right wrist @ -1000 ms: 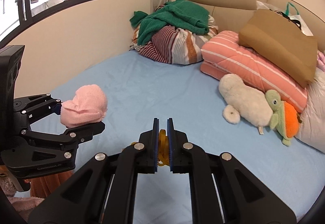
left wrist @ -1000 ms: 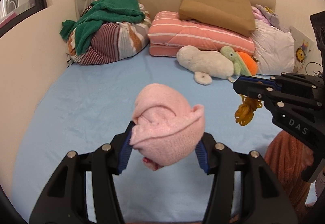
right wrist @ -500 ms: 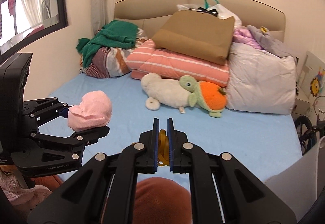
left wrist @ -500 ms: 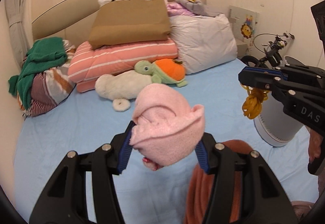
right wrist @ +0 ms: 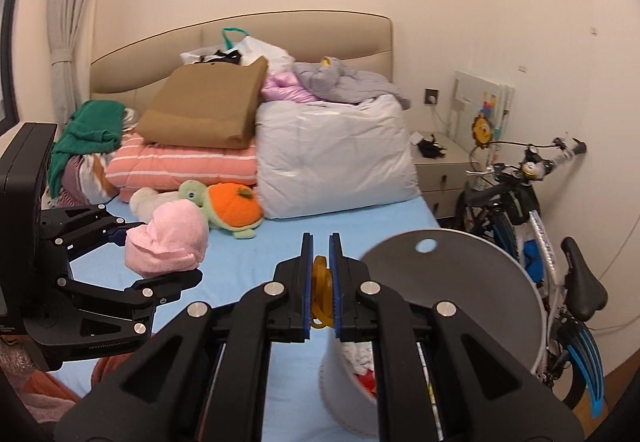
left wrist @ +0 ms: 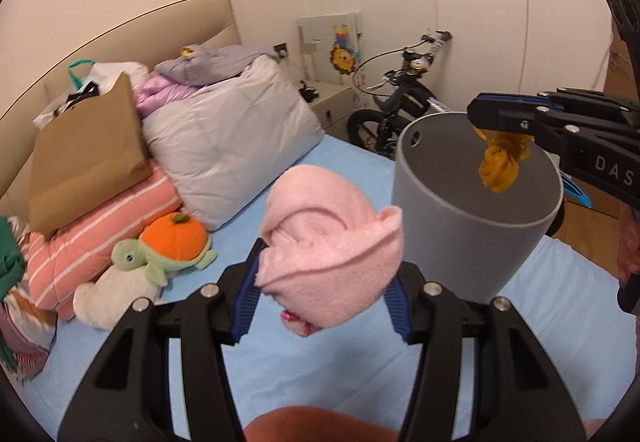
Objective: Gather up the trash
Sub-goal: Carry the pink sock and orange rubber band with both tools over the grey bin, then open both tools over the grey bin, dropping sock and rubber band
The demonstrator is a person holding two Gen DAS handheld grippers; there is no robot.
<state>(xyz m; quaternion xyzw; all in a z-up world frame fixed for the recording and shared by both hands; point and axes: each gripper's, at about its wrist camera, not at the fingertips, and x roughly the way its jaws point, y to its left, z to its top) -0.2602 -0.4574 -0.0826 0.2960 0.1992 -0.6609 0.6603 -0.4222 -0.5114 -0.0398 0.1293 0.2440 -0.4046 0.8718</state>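
Observation:
My left gripper [left wrist: 322,278] is shut on a rolled pink knitted cloth [left wrist: 332,248], held above the blue bed sheet [left wrist: 320,370]. The same pink cloth [right wrist: 168,242] shows at the left of the right wrist view. My right gripper [right wrist: 320,278] is shut on a bunch of yellow rubber bands [right wrist: 322,292]. In the left wrist view those rubber bands [left wrist: 500,165] dangle over the open mouth of a grey round bin [left wrist: 476,217]. The bin [right wrist: 464,282] stands at the bed's right edge, with some scraps lying inside.
Pillows, a brown paper bag [right wrist: 208,109], a striped quilt and a plush turtle [right wrist: 228,205] crowd the head of the bed. A bicycle [right wrist: 532,209] and a nightstand [right wrist: 440,169] stand right of the bed. An orange-brown cloth [left wrist: 320,426] lies just below my grippers.
Both grippers swung right across the bed with their loads. The window and green clothes pile left the view; the grey bin and bicycle came in, and the rubber bands now hang over the bin.

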